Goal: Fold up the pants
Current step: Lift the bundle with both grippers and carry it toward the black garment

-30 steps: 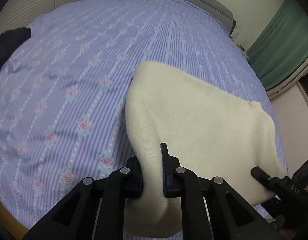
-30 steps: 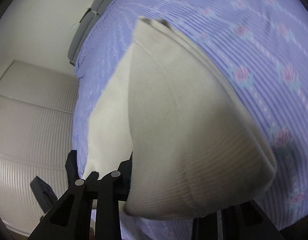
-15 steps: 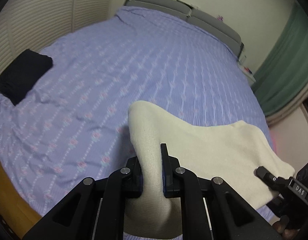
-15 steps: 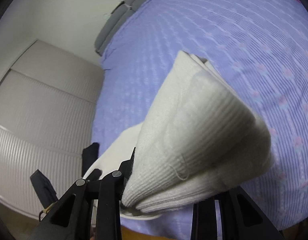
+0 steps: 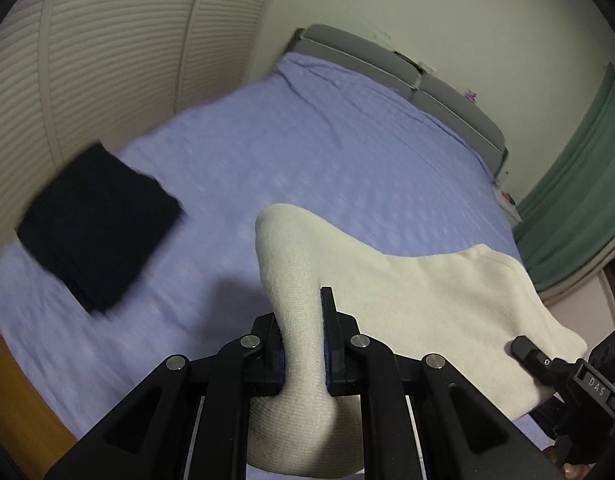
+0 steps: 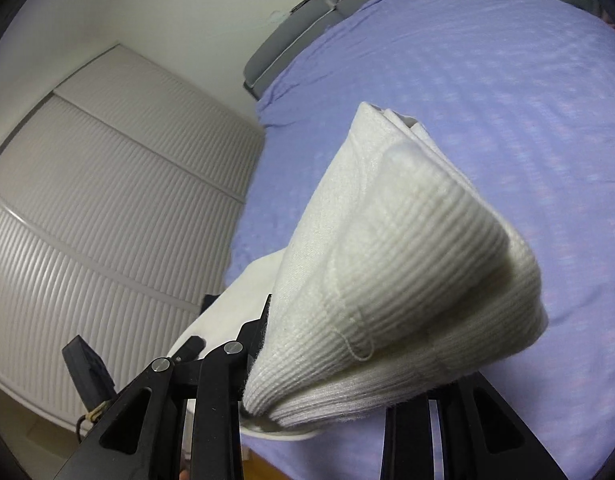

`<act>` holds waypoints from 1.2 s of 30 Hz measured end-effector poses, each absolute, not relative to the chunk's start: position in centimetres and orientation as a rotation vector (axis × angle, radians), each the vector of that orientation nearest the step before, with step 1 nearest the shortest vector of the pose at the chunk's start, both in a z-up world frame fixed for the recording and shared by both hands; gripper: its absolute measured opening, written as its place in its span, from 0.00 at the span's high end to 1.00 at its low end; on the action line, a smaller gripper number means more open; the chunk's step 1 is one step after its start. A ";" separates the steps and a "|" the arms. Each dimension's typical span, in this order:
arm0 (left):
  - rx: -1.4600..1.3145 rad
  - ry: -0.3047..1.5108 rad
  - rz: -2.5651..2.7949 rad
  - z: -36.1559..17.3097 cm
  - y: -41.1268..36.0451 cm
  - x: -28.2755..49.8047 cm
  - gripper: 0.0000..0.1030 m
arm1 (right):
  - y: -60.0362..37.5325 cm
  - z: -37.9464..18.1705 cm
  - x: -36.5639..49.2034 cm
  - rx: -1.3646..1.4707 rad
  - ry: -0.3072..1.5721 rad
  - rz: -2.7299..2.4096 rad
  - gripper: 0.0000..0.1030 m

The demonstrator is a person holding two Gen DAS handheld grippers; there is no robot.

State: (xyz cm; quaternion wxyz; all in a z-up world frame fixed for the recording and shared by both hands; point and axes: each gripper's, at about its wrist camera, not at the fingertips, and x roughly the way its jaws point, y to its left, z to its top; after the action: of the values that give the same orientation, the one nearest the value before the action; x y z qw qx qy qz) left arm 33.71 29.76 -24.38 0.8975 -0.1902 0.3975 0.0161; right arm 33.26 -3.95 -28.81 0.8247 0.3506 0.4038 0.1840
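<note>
The left claw was squeezed tight on a fold of the soft cream knitted pants, with cloth pinched between its two black fingers. From that claw the cream pants stretched away to its right, up in the air above the bed with the light purple sheet, and ended at the right claw. In the right wrist view, the right claw held a thick bundle of the same pants, many layers folded together, with ribbed knit on the outside and a loose thread hanging. Its jaws were partly apart because the bundle was fat, and the cloth hid most of the right finger. Beyond this claw and to its left, the cloth ran toward the other claw. Far ahead of the left claw and off to its left, a dark folded square of cloth lay flat on the bed, well apart from the cream pants. A grey padded headboard stood at the far end of the bed. A white ribbed wardrobe door was on the left side of the right claw. A green curtain hung far to the right of the left claw.
</note>
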 end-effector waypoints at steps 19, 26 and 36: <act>-0.216 0.773 0.070 -28.1 68.8 47.6 0.86 | 40.7 -35.8 47.7 0.988 0.865 0.447 0.69; -0.215 0.837 0.051 -38.0 71.0 46.3 0.86 | 43.6 -45.8 45.1 1.033 1.037 0.289 0.69; -0.240 0.848 0.049 -42.1 73.2 43.3 0.83 | 45.3 -49.4 41.1 0.981 1.097 0.234 0.66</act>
State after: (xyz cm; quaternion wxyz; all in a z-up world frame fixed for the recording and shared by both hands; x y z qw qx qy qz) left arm 43.29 73.16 -42.12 0.9042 -0.1160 0.4105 0.0237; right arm 41.09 45.35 -49.41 0.7349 0.4466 0.4991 0.1067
